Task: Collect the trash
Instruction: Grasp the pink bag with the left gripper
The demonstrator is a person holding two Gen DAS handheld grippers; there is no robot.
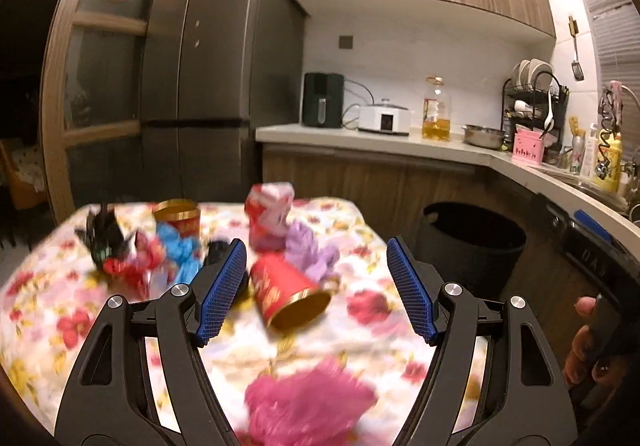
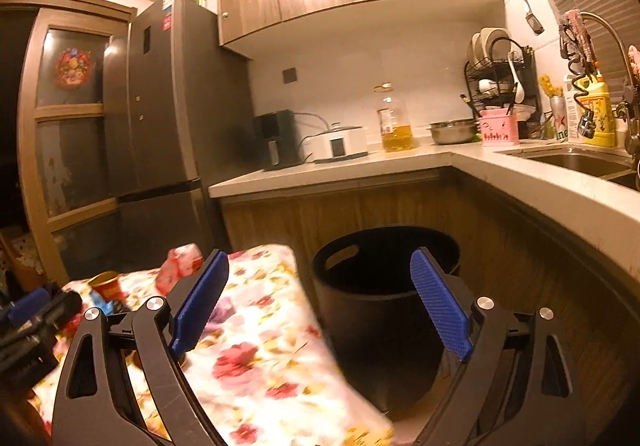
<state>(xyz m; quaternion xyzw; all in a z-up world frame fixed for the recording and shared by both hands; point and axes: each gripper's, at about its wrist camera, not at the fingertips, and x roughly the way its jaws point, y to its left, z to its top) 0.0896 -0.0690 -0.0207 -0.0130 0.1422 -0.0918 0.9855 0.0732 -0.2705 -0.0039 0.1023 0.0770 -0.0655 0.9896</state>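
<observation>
Trash lies on a table with a floral cloth (image 1: 360, 330). A red paper cup (image 1: 286, 292) lies on its side between the pads of my open, empty left gripper (image 1: 316, 258). Beyond it are a purple crumpled paper (image 1: 308, 252), a red-and-pink carton (image 1: 268, 215), an upright red cup (image 1: 178, 217), blue wrappers (image 1: 178, 250) and red and black wrappers (image 1: 120, 250). A pink crumpled paper (image 1: 308, 402) lies close below. A black bin (image 1: 472, 250) stands right of the table. My right gripper (image 2: 318, 278) is open and empty above the table's edge (image 2: 280, 346), facing the bin (image 2: 376, 298).
A kitchen counter (image 2: 400, 161) runs behind and along the right with appliances, an oil bottle (image 2: 394, 121), a dish rack and a sink (image 2: 580, 161). A tall fridge (image 1: 216, 69) stands behind the table. The left gripper's body shows at the left of the right wrist view (image 2: 32, 322).
</observation>
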